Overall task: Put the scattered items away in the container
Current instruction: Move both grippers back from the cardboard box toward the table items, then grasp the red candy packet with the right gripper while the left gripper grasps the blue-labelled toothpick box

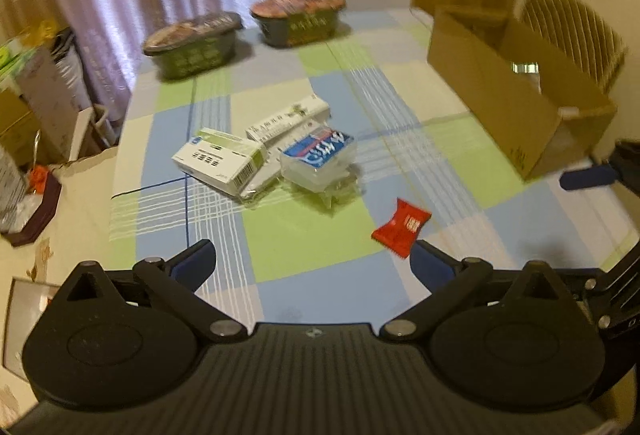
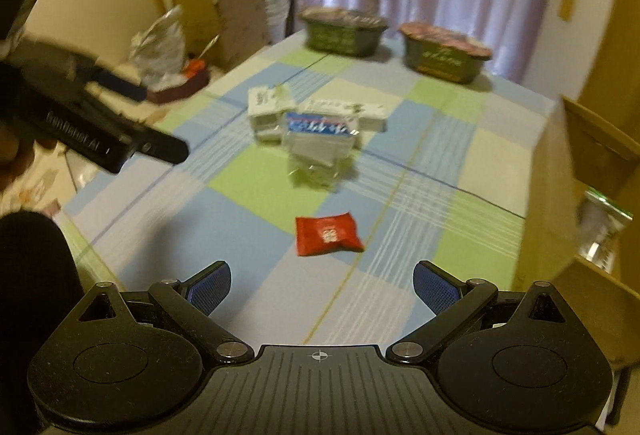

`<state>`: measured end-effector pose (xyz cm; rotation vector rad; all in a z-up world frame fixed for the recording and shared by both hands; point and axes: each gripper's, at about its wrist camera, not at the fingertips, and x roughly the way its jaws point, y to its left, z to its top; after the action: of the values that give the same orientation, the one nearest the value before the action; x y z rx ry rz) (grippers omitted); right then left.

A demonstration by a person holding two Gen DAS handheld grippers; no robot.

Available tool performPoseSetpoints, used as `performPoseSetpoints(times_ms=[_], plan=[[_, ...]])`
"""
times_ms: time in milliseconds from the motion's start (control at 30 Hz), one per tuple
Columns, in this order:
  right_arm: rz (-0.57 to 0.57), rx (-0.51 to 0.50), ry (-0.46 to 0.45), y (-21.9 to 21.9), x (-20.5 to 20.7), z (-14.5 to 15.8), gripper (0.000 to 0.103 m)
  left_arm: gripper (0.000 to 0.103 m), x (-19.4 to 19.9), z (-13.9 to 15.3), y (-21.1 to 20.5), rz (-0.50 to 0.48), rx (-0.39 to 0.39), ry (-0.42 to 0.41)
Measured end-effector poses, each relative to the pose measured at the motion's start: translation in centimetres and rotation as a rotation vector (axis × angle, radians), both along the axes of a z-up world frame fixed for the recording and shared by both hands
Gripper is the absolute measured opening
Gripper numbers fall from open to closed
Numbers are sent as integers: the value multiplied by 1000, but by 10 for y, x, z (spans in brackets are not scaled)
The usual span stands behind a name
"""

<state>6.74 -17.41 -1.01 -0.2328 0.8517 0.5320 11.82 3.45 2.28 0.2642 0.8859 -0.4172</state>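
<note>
Red foil is what sits nearest both of my tools: the red sachet (image 2: 329, 233) lies flat on the checked tablecloth (image 2: 256, 267), just ahead of the right gripper (image 2: 322, 289), whose fingers are spread wide with nothing between them. From the left gripper (image 1: 313, 262), equally released and empty, the sachet is off toward its right finger, so I judge the right hand better lined up. Its long axis runs roughly across that gripper's opening, so I may need to turn the wrist. Farther on, the white boxes (image 1: 224, 159) and blue-labelled pack (image 1: 320, 155) cluster mid-table. The cardboard box (image 1: 516, 91) stands open on the right, two noodle bowls (image 1: 196, 43) beyond.
</note>
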Motion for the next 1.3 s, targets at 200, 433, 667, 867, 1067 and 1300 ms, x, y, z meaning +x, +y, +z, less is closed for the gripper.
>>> performPoseSetpoints(times_ms=[200,433,667,867,1067,1300], plan=[[39,-28,56,15,28,-35,102,101,30,-23,-11,-98,56,22],[68,-40,60,24,64,-64,102,101,65,-46,-26,-208,66,32],[89,-39,90,31,94,-94,102,101,89,-64,-34,-250,119,5],[82,-35,132,36,111,-117,82,101,96,-72,-35,-273,111,-5],[85,-37,108,39,118,-123,82,101,98,-77,-36,-292,116,-10],[78,-43,96,40,118,-123,77,101,101,-82,-41,-312,111,-3]])
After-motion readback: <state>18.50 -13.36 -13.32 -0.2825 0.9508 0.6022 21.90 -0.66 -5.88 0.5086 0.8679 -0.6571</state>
